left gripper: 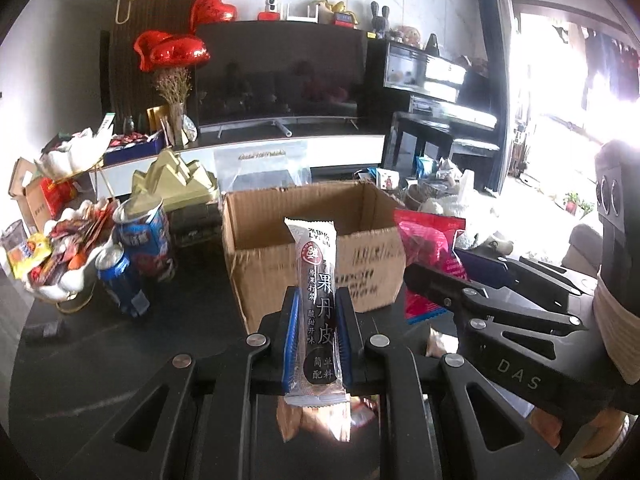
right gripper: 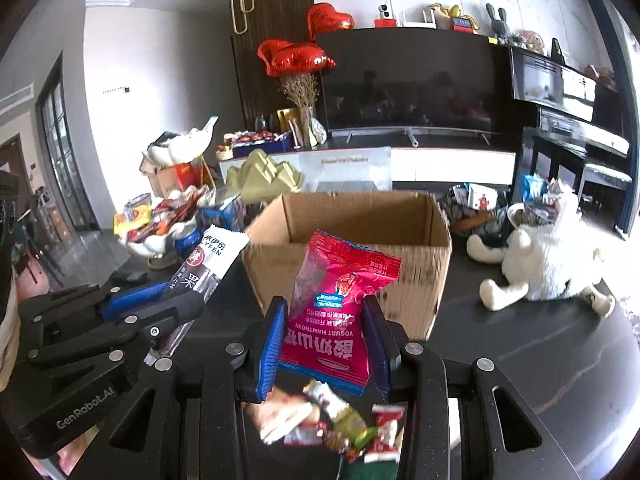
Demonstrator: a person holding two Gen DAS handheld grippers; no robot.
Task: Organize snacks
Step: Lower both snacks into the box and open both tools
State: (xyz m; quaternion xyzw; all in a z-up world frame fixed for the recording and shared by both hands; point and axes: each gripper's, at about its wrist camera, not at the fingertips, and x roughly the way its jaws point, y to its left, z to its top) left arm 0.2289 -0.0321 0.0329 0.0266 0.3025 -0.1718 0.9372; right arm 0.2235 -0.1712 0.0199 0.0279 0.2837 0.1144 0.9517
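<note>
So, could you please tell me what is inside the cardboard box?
Only the bare inner walls of the cardboard box show near its open top. Its front wall hides the floor, so any snacks inside cannot be seen.

One open cardboard box [left gripper: 316, 248] stands near the middle of the dark table [left gripper: 100, 360]. Two snack packets are held up: one long grey-and-white fruit-leather bar [left gripper: 318, 312] and one pink yogurt hawthorn bag [right gripper: 336, 316]. Two blue cans [left gripper: 132, 256] stand toward the table's left edge. One white plush toy [right gripper: 548, 264] lies toward its right edge. Three red heart balloons [right gripper: 304, 52] show behind.
</note>
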